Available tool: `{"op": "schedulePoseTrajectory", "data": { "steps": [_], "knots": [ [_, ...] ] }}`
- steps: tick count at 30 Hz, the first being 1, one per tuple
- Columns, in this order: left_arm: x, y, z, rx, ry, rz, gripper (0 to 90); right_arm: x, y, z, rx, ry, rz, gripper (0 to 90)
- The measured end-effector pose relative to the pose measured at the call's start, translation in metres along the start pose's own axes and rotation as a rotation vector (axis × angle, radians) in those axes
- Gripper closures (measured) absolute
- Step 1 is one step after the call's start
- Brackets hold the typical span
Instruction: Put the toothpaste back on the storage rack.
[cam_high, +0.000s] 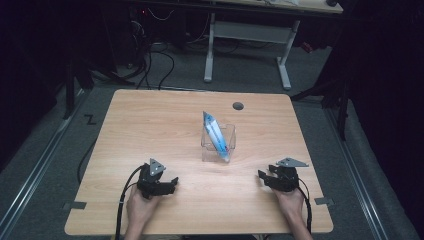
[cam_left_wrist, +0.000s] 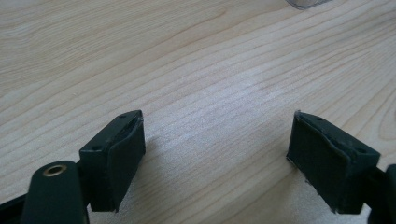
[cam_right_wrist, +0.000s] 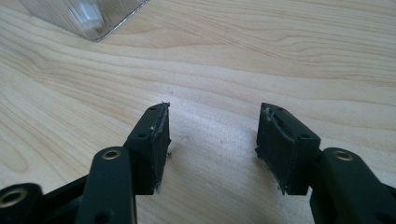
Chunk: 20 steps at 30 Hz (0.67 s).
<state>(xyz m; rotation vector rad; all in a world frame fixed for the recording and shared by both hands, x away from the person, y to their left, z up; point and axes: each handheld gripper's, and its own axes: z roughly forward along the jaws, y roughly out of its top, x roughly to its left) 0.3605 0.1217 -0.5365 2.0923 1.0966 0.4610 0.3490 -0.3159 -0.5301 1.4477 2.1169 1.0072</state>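
A clear plastic box (cam_high: 218, 143) stands at the middle of the wooden table (cam_high: 150, 125), and a blue and white tube (cam_high: 217, 135) leans upright in it. My left gripper (cam_high: 173, 183) rests near the front left of the table, held by a hand. Its jaws stand wide apart with bare wood between the pads (cam_left_wrist: 123, 163). My right gripper (cam_high: 262, 177) rests near the front right, also hand-held. The right gripper (cam_right_wrist: 212, 144) is open with nothing between its jaws, and a corner of the clear box (cam_right_wrist: 88, 16) lies ahead at its upper left.
A round cable hole (cam_high: 238, 106) sits near the table's far edge. Beyond the table stand a white desk frame (cam_high: 250, 45) and loose cables on the grey floor. A black cable (cam_high: 122, 200) trails from the left gripper off the front edge.
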Motion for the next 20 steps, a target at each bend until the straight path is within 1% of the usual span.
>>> {"op": "schedulePoseTrajectory", "data": {
  "steps": [3, 5, 7, 8, 9, 11, 20],
  "knots": [
    [0.000, 0.000, 0.000, -0.001, 0.000, -0.001, 19.2, 0.002, -0.002, -0.002, 0.002, -0.016, -0.011, 42.5],
    [0.000, 0.000, 0.000, 0.000, 0.000, -0.001, 19.2, 0.004, -0.003, -0.002, 0.006, -0.027, -0.030, 40.5],
    [0.000, 0.000, 0.000, -0.001, 0.000, -0.001, 19.2, 0.007, -0.003, -0.002, 0.013, -0.048, -0.053, 39.4],
    [0.000, 0.000, 0.000, -0.001, 0.000, 0.000, 19.1, 0.011, -0.003, -0.001, 0.016, -0.069, -0.074, 38.9],
    [0.000, 0.000, 0.000, -0.002, 0.000, -0.002, 19.1, 0.011, -0.003, -0.001, 0.016, -0.073, -0.078, 38.6],
    [0.000, 0.000, 0.000, -0.001, 0.000, -0.001, 18.9, 0.011, -0.003, -0.001, 0.018, -0.071, -0.066, 38.1],
    [0.000, 0.000, 0.000, -0.002, 0.000, -0.002, 18.9, 0.011, -0.002, 0.000, 0.017, -0.073, -0.068, 37.7]
  ]
}}
